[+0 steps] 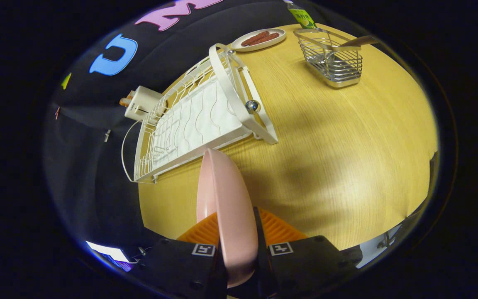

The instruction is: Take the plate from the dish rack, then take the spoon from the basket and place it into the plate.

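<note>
Pink plate [224, 195]: held on edge, upright, pinched between the two fingers, its rim reaching forward and ending just short of the near end of the dish rack.
Gripper [235, 232]: closed narrowly onto the plate, one finger pressed against each face; gap no wider than the plate's thickness.
Fingers [278, 230]: flanking the plate's lower part, ribbed pads against it.
Dish rack [193, 120]: white wire, lying on the wooden table just beyond the plate's tip, bare of dishes, with a white mat inside and a white folding frame along its far side.
Table [326, 158]: light wood grain, shadowed below the gripper.
Basket [332, 58]: metal wire, standing well beyond the fingers, far across the table from the rack.
Spoon [357, 41]: resting in the basket, handle leaning out over its rim.
Small dish [258, 39]: white, oval, near the rack's far end, carrying reddish-brown sausage-like pieces.
Bottle [300, 15]: green label, behind the basket at the table's far edge.
White box [141, 103]: beside the rack, off the table's edge; kind cannot be told.
</note>
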`<state>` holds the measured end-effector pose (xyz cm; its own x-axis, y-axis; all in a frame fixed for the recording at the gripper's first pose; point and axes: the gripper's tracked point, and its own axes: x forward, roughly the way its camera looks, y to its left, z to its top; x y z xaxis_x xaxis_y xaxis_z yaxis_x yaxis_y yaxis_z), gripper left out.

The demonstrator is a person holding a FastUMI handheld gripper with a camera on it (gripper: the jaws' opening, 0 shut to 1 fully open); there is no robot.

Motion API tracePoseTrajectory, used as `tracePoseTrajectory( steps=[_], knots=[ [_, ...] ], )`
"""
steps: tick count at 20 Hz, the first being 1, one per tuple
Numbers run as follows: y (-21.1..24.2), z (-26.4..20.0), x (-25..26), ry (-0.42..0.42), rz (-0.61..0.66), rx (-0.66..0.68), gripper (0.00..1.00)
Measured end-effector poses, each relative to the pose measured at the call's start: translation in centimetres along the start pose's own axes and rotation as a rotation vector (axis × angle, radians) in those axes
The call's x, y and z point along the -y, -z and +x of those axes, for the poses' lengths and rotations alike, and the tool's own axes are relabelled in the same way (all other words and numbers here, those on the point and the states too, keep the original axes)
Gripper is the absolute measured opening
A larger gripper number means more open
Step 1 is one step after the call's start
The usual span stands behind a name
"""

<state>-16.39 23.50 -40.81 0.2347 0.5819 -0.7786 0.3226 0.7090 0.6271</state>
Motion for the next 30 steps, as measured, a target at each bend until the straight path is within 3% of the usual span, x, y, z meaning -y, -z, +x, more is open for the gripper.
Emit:
tracePoseTrajectory(
  steps=[4,11,13,14,16,23,30],
  knots=[
    [0.2,0.8,0.1,0.019,0.009,-0.003,0.35],
    [-0.6,1.0,2.7,0.16,-0.092,0.024,0.63],
    [-1.2,0.5,2.7,0.162,-0.09,0.049,0.65],
    [-1.3,0.4,2.6,0.157,-0.084,0.056,0.79],
    [-1.8,-0.1,2.6,0.158,-0.09,0.078,0.91],
    [-5.8,-6.1,2.7,0.142,-0.216,0.262,0.97],
    [-13.8,-14.8,4.4,0.17,-0.393,0.479,0.97]
  ],
)
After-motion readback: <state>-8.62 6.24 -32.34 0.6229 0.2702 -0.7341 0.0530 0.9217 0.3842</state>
